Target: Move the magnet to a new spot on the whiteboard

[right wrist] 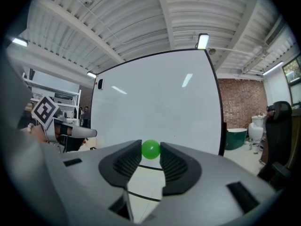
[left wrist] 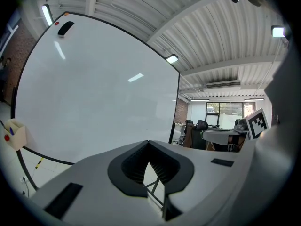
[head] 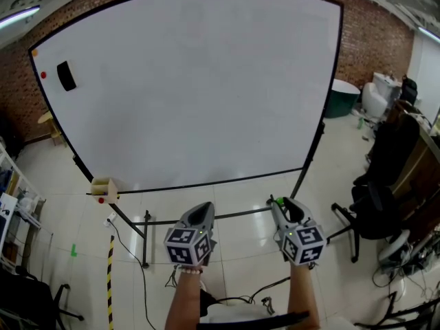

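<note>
A big whiteboard (head: 192, 81) on a wheeled stand fills the head view. Pinched between the tips of my right gripper (right wrist: 151, 150) is a small green round magnet (right wrist: 151, 149); in the head view it shows as a green spot (head: 280, 201) at that gripper's (head: 282, 205) tip, held below the board's bottom edge. My left gripper (head: 199, 215) hangs beside it, also short of the board, its jaws (left wrist: 148, 144) shut tip to tip on nothing. A red magnet (head: 43, 75) and a black eraser (head: 66, 75) sit at the board's upper left.
A small beige box (head: 103, 188) hangs at the board's lower left corner. Black office chairs (head: 375, 198) and desks crowd the right side. A dark green tub (head: 342, 98) stands behind the board. Yellow-black tape (head: 108, 280) runs along the tiled floor.
</note>
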### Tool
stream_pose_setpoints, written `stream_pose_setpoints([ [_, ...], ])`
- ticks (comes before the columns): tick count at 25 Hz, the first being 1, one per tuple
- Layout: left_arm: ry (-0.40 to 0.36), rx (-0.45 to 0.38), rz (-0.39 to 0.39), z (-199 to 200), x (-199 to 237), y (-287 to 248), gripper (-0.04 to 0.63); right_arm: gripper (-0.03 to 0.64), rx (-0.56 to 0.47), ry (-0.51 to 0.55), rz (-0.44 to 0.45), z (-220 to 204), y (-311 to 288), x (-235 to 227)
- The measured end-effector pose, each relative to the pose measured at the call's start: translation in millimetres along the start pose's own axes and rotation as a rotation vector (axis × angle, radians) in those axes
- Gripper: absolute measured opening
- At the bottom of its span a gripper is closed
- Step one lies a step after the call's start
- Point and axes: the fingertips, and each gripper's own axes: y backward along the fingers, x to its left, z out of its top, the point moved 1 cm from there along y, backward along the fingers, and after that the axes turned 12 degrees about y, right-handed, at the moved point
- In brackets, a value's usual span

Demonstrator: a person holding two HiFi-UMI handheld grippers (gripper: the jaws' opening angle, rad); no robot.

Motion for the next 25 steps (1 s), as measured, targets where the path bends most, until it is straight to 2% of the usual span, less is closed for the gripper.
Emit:
stream_pose_setpoints([
  [8, 0.002, -0.002, -0.001, 3.4, -2.7, -2.1, -0.008, 0.126, -0.003, -0.002, -0.005, 0.9, -0.5, -3.7],
  [15, 0.002, 0.006, 0.025, 9.4, 9.3, -7.6, -0.008, 0.126, -0.004, 0.000, -0.010, 4.2, -10.7, -4.6],
  [25, 0.004, 0.003, 0.020, 26.8, 25.8, -18.7, -0.008, 0.126, -0.005, 0.022, -0.018, 15.2, -35.2, -4.2],
])
